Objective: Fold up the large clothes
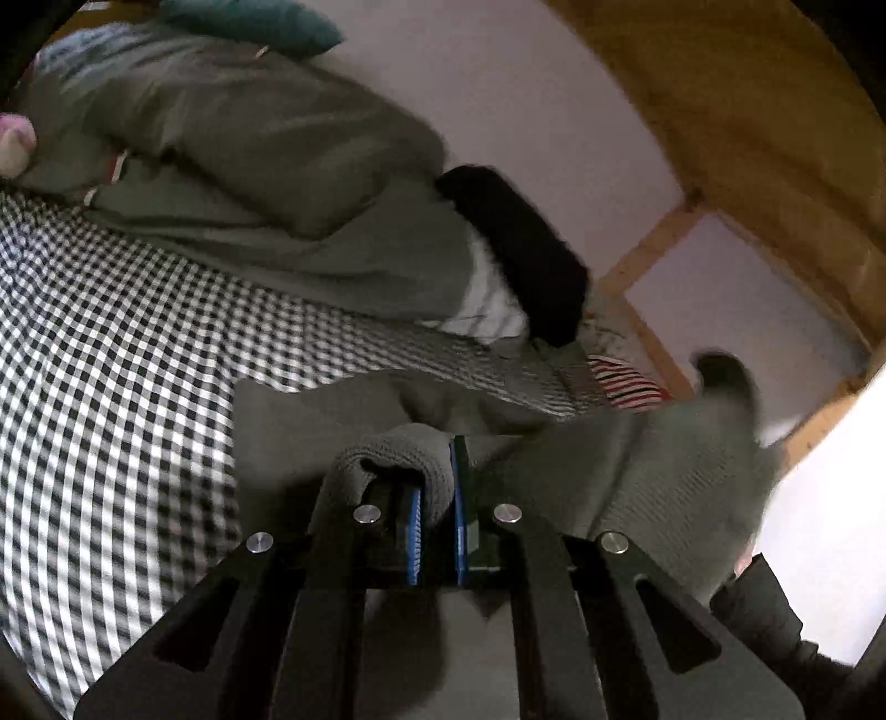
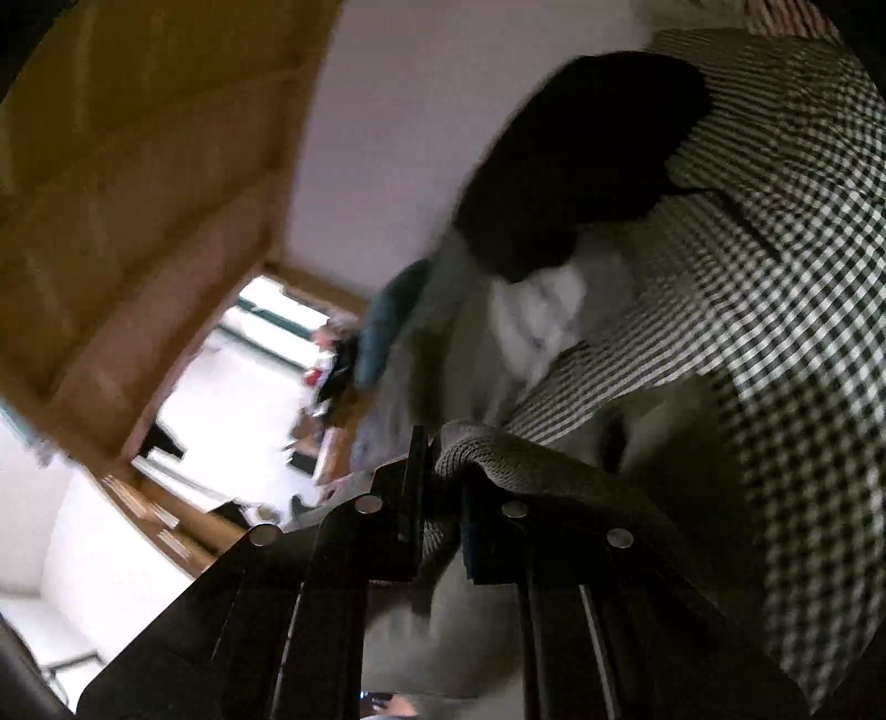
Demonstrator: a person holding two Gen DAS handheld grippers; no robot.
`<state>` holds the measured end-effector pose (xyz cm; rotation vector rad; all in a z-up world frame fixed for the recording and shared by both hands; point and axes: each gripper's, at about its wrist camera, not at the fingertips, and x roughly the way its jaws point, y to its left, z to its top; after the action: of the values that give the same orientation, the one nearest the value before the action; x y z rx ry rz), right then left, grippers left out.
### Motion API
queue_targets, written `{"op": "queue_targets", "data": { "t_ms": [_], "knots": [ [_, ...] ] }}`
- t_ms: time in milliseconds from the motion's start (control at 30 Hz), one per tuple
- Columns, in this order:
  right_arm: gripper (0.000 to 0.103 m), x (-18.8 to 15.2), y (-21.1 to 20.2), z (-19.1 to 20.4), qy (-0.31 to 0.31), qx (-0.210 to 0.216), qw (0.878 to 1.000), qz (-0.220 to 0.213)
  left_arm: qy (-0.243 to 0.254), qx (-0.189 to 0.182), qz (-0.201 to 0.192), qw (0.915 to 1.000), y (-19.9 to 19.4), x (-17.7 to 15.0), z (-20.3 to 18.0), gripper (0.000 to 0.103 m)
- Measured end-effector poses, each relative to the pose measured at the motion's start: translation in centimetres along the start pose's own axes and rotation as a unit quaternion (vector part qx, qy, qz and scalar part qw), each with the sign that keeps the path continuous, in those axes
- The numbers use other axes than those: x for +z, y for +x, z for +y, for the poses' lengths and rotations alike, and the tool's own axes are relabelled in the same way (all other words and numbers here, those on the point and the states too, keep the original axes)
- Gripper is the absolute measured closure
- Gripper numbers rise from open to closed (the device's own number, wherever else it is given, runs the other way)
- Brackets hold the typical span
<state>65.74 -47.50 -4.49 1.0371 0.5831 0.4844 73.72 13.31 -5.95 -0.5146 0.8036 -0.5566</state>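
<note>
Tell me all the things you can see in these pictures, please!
grey knitted garment: one, grey-green, its edge pinched in both claws.
checked cover: one, black and white, spread over the bed.
green quilt: one, olive green, bunched at the far side of the bed.
black furry thing: one, black, lying at the quilt's end.
teal cushion: one, teal, behind the quilt.
striped cloth: one, red, white and dark stripes, peeking out past the checked cover.
wooden beams: brown, on the white wall.
left claw: one, black with blue pads, shut on the garment.
right claw: one, black, shut on the garment.
</note>
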Motion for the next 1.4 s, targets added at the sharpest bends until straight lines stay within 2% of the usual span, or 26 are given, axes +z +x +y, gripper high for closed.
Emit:
{"op": "queue_targets", "data": {
  "t_ms": [233,367,400,433,467,500,533,567,600,633,667,700,733,800,867,933,967,1000,1067,1100,1167,1233,1267,1300,1367,1400],
  "knots": [
    [0.092,4.3,7.6,-5.3,0.031,-0.104,0.993,0.036,-0.068,0.035,0.059,0.9953,5.5,1.9,5.8,0.095],
    [0.091,6.4,11.4,-8.3,0.105,-0.136,0.982,0.073,-0.177,-0.014,0.079,0.9809,7.0,2.1,9.7,0.092],
    [0.091,6.7,12.0,-8.6,0.113,-0.142,0.980,0.078,-0.218,-0.039,0.082,0.9716,7.2,2.2,10.9,0.090],
    [0.091,7.1,12.7,-8.7,0.117,-0.148,0.979,0.079,-0.240,-0.051,0.084,0.9657,7.3,2.2,11.5,0.083],
    [0.091,7.5,13.3,-8.6,0.114,-0.153,0.978,0.080,-0.278,-0.072,0.083,0.9542,7.5,2.4,12.4,0.078],
    [0.090,7.8,13.9,-8.5,0.110,-0.159,0.978,0.083,-0.301,-0.085,0.082,0.9464,7.6,2.6,13.0,0.061],
    [0.090,8.3,14.6,-8.3,0.111,-0.163,0.976,0.090,-0.312,-0.097,0.081,0.9416,7.8,3.0,13.2,0.033],
    [0.082,8.8,15.2,-8.5,0.130,-0.156,0.974,0.099,-0.307,-0.114,0.075,0.9418,7.9,3.7,13.0,0.021],
    [0.060,9.0,15.4,-8.6,0.147,-0.141,0.974,0.100,-0.291,-0.117,0.068,0.9472,7.8,4.5,12.6,0.005],
    [0.045,9.5,15.4,-8.7,0.163,-0.115,0.976,0.090,-0.267,-0.101,0.055,0.9567,7.4,5.4,12.1,0.005],
    [0.021,10.1,15.5,-8.5,0.166,-0.102,0.977,0.085,-0.233,-0.070,0.036,0.9692,6.8,6.5,11.4,0.005],
    [0.008,10.5,15.5,-8.2,0.166,-0.096,0.978,0.085,-0.210,-0.047,0.014,0.9764,6.1,7.2,11.1,0.005],
    [0.008,10.8,15.6,-7.8,0.159,-0.097,0.978,0.091,-0.184,-0.015,-0.016,0.9826,5.1,8.1,10.6,0.005],
    [0.008,11.1,16.1,-5.8,0.105,-0.118,0.981,0.111,-0.142,0.012,-0.034,0.9892,4.0,8.9,9.3,0.005],
    [0.008,10.6,17.1,-1.6,-0.025,-0.167,0.976,0.135,-0.093,-0.014,-0.008,0.9955,4.4,8.7,6.5,0.005],
    [0.008,9.5,17.9,1.2,-0.116,-0.209,0.959,0.151,-0.029,-0.020,0.032,0.9989,6.1,7.6,2.7,0.005],
    [0.008,8.8,18.5,2.8,-0.163,-0.227,0.947,0.157,0.007,-0.012,0.056,0.9984,7.3,6.6,0.9,0.005],
    [0.008,8.7,18.7,3.4,-0.174,-0.225,0.945,0.158,0.031,0.000,0.070,0.9971,8.3,5.9,-0.2,0.005],
    [0.006,9.2,18.7,3.7,-0.160,-0.225,0.949,0.155,0.090,0.060,0.106,0.9884,11.9,4.1,-2.3,0.005],
    [0.003,10.0,18.2,3.9,-0.163,-0.236,0.949,0.134,0.100,0.080,0.120,0.9844,13.4,3.4,-2.3,0.005],
    [0.003,11.9,16.3,4.0,-0.151,-0.249,0.952,0.095,0.074,0.113,0.166,0.9769,16.8,2.5,-0.2,0.005],
    [0.003,12.5,14.5,4.1,-0.153,-0.256,0.951,0.084,0.062,0.121,0.162,0.9774,17.3,2.9,0.9,0.005],
    [0.003,11.9,14.1,4.4,-0.182,-0.274,0.939,0.101,0.068,0.133,0.159,0.9759,17.1,3.2,0.7,0.005],
    [0.003,11.1,14.2,4.6,-0.205,-0.291,0.926,0.124,0.090,0.167,0.153,0.9699,16.8,3.4,0.5,0.005],
    [0.003,7.8,15.7,4.1,-0.260,-0.332,0.883,0.204,0.151,0.264,0.138,0.9425,16.5,3.5,0.6,0.005],
    [0.003,5.3,16.9,3.2,-0.295,-0.369,0.846,0.247,0.151,0.278,0.137,0.9387,16.0,3.7,0.9,0.005]
  ]
}}
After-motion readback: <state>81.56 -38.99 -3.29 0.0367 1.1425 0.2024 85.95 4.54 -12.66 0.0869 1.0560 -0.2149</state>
